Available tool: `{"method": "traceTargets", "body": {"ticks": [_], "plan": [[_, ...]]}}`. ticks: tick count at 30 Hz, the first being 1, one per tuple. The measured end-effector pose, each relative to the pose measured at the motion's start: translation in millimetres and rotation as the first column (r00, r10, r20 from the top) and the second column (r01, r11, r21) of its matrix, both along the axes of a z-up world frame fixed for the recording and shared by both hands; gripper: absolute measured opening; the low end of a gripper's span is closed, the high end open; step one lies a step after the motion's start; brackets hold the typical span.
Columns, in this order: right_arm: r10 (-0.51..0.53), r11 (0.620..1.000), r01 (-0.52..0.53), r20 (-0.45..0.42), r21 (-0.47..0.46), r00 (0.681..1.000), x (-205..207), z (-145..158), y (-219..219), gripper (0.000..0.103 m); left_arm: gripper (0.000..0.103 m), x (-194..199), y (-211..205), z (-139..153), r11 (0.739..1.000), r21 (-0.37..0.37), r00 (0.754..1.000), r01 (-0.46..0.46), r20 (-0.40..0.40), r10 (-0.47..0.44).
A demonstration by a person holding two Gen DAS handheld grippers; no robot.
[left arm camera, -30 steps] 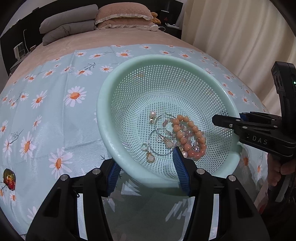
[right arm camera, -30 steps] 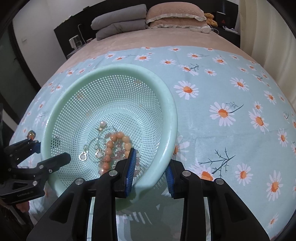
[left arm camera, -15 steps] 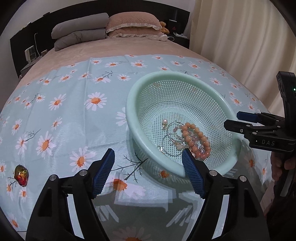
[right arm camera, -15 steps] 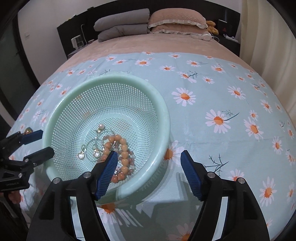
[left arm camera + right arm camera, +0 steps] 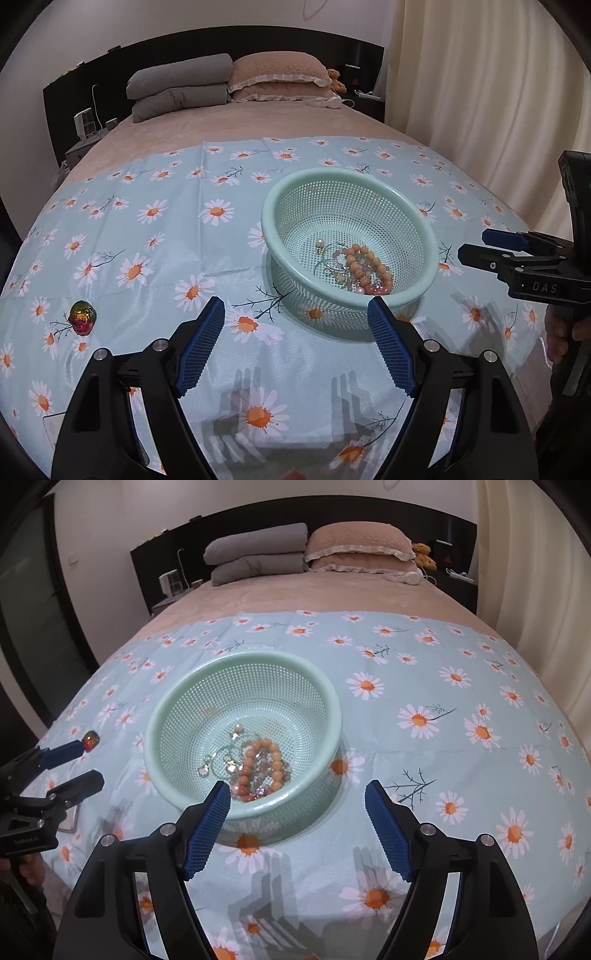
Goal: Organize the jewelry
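A mint-green perforated basket [image 5: 424,236] [image 5: 332,701] rests on the daisy-print cloth. Inside lie peach bead bracelets [image 5: 367,267] [image 5: 260,762], thin hoop earrings [image 5: 327,262] [image 5: 221,762] and a pearl earring [image 5: 320,243] [image 5: 239,727]. My left gripper [image 5: 295,343] hangs over the cloth in front of the basket, jaws still opening, nothing between them. My right gripper [image 5: 297,821] hovers at the basket's near rim, jaws also opening, pads clear of the rim. A shiny red-gold brooch [image 5: 82,316] [image 5: 89,739] lies apart on the cloth to the left.
The cloth [image 5: 166,258] covers the near half of a bed; grey and pink pillows [image 5: 229,81] sit by the headboard. Curtains [image 5: 480,92] hang on the right. A pale card [image 5: 70,818] lies near the left gripper's side of the cloth.
Both grippers let go of the basket rim, opened wide and pulled back and up. The basket now sits flat on the cloth, farther from both cameras.
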State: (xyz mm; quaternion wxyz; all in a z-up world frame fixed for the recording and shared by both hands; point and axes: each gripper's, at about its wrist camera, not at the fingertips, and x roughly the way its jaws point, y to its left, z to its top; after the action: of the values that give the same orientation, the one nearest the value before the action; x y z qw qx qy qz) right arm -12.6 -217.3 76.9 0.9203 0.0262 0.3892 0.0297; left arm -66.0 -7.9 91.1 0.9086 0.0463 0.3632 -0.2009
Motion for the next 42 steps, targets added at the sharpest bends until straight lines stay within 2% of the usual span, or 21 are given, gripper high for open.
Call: {"method": "traceTargets", "body": {"ticks": [5,10,15,20,30,42], "plan": [[0.012,1.0,-0.012,0.015,-0.013,1.0,-21.6,1.3,4.7,0.072,0.079,-18.9,2.7,5.8,1.0,-0.011,1.0,-0.028,0.006,0.028],[0.028,0.999,-0.027,0.031,-0.03,0.999,-42.0,1.5,10.0,0.077,0.079,-35.2,-0.9,5.3,0.999,0.003,0.999,-0.046,0.02,0.046],[0.04,0.999,-0.039,0.05,-0.025,0.998,-60.1,4.9,12.3,0.084,0.079,-51.0,-5.2,4.9,0.999,0.0,0.999,-0.045,0.022,0.045],[0.045,0.998,-0.042,0.065,-0.039,0.997,-73.5,8.6,16.1,0.084,0.079,-64.3,-10.3,6.6,0.999,0.006,0.999,-0.038,0.03,0.038],[0.023,0.998,-0.014,0.15,-0.064,0.988,-88.6,22.9,19.0,0.087,0.086,-79.6,-6.1,18.5,0.998,-0.006,0.996,-0.059,0.072,0.06],[0.039,0.996,-0.027,0.14,-0.086,0.989,-87.8,20.1,26.8,0.088,0.094,-82.6,-10.4,20.0,0.998,0.008,0.994,-0.063,0.086,0.063]]}}
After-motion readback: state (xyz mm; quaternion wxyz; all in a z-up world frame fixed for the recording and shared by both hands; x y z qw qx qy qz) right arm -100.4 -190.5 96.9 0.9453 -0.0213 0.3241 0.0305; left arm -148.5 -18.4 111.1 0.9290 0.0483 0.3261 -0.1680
